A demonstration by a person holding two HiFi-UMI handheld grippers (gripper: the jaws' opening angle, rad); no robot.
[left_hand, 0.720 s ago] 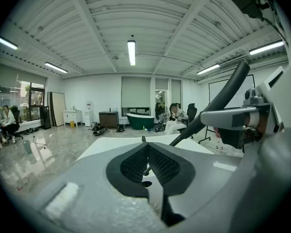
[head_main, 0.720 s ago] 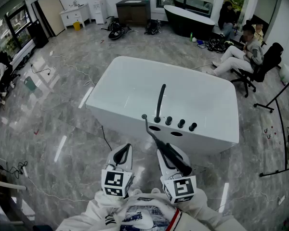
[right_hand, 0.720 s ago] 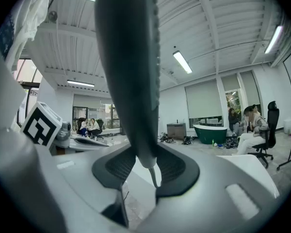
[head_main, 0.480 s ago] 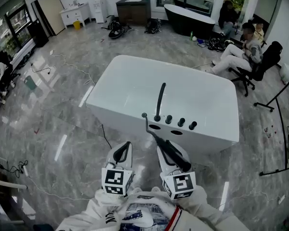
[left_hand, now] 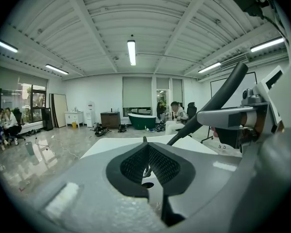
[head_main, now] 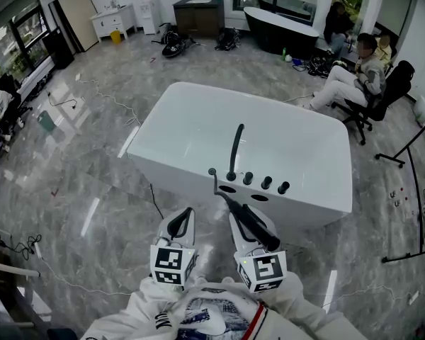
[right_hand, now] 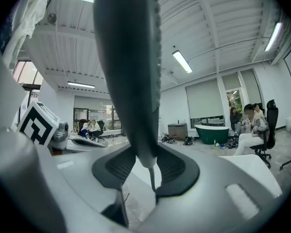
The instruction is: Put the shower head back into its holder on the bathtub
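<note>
1. Shower head (head_main: 253, 229), black and long-handled, is clamped in the right hand-held gripper (head_main: 244, 217). It is off the white bathtub (head_main: 198, 129) and above the grey marble floor (head_main: 92, 154), at 6 o'clock from the tub's tap fittings in the head view.
2. Seen from the right gripper view, the dark handle fills the upper frame and narrows down between the two pads (right_hand: 172, 166), which press on its slim end. Its thick end lies back toward the person.
3. From that slim end a thin hose (head_main: 215, 184) runs toward 12 o'clock to a small black fitting (head_main: 212, 171) on the tub's near rim.
4. Along the same rim, at 3 o'clock from the fitting, stand a curved black spout (head_main: 235, 151) and a row of round black knobs (head_main: 266, 182).
5. At 9 o'clock of the right one, just beside it, is the left hand-held gripper (head_main: 181, 224). Its jaws are brought together on nothing, and in the left gripper view its pads meet at the tips with the white tub beyond them.
6. Each gripper carries a marker cube (head_main: 173, 264) at its rear, nearest the person, whose white sleeves (head_main: 145, 310) show at 6 o'clock.
7. Well apart, at 2 o'clock in the head view, people sit on chairs (head_main: 354, 73). A dark freestanding tub (head_main: 280, 30) stands at 1 o'clock.
</note>
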